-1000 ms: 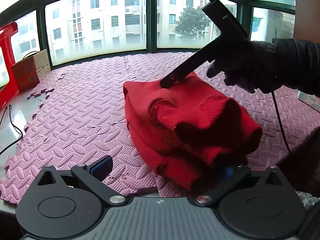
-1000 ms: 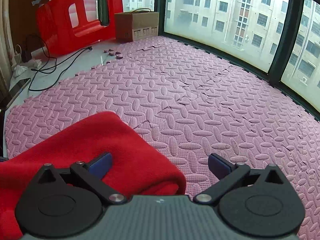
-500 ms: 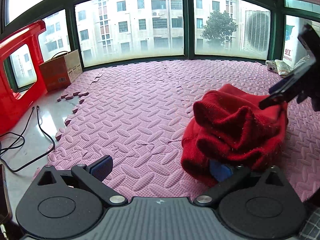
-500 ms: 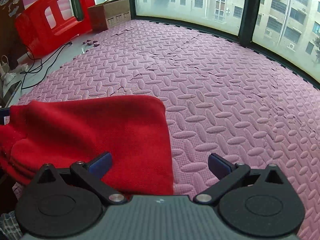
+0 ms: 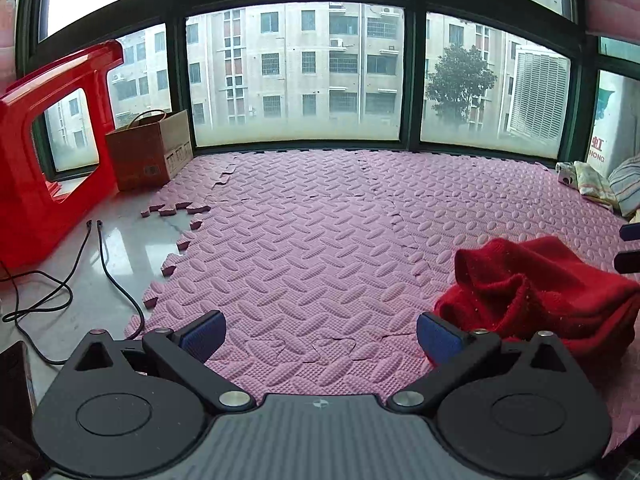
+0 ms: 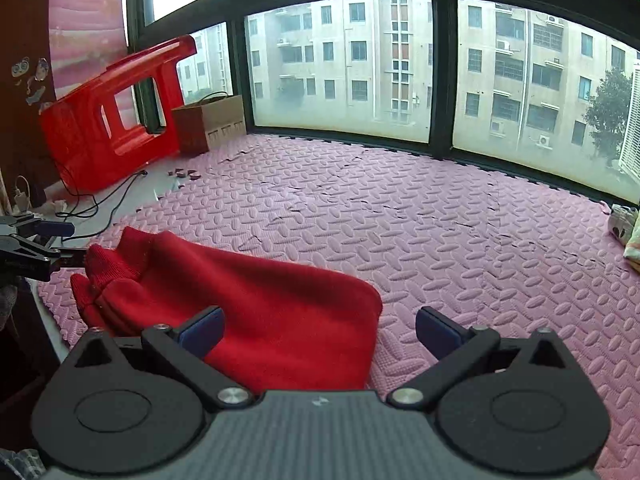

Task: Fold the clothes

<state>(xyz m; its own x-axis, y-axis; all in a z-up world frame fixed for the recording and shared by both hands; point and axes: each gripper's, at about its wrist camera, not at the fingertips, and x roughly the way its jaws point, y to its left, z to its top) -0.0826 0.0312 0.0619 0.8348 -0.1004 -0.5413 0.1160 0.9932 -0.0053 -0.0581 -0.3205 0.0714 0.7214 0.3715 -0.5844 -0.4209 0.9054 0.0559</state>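
The pink foam mat [image 5: 320, 248] of interlocking tiles covers most of the floor, running up to the dark-framed windows [image 5: 296, 76]; along its left edge some tiles are missing, loose pieces lie scattered, and bare glossy floor [image 5: 120, 248] shows beside it. A red plastic stool [image 5: 44, 152] lies tipped on that bare floor at the far left, with a brown cardboard box [image 5: 150, 152] just beside it against the window. The red knit sweater [image 6: 256, 308] lies bundled on the mat near its front edge: in the right wrist view it spreads as a smooth folded slab with its ribbed cuffs bunched at the left end, and in the left wrist view it is a rumpled heap [image 5: 540, 292] at the lower right. 2 black cables [image 5: 108, 268] trail over the bare floor. Some striped and patterned cloths [image 5: 600, 184] sit at the mat's far right corner.

The left tool [image 5: 320, 334] is released, its 2 blue pads wide apart over bare mat, the right-hand pad just beside the sweater's edge. The right tool [image 6: 318, 330] is likewise spread wide with nothing gripped; its left pad hovers over the sweater's near end, its right pad over the mat.
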